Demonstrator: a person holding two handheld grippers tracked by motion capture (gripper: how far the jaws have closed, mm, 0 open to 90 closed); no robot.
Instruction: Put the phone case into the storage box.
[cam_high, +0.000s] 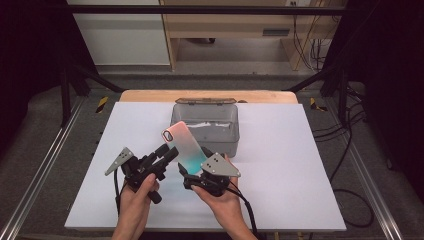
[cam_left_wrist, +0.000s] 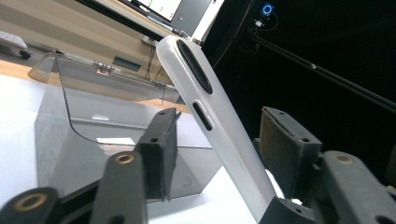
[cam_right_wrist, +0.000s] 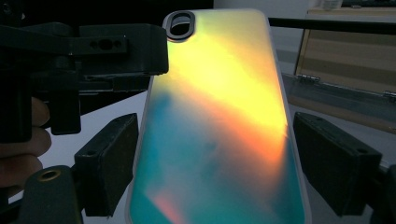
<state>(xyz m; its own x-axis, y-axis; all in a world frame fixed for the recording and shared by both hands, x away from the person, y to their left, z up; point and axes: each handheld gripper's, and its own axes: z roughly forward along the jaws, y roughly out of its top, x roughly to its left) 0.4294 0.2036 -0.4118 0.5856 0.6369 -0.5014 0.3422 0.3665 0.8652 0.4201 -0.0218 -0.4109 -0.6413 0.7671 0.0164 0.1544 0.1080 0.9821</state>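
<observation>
High view: phone case (cam_high: 186, 145) tilted, camera end up-left.

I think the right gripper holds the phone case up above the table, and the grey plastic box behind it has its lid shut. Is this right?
Not quite. The right gripper does hold the phone case up above the table, but the grey plastic box behind it is open: its lid is swung back on its hinges. The high view shows this, and the left gripper view shows the raised lid too.
</observation>
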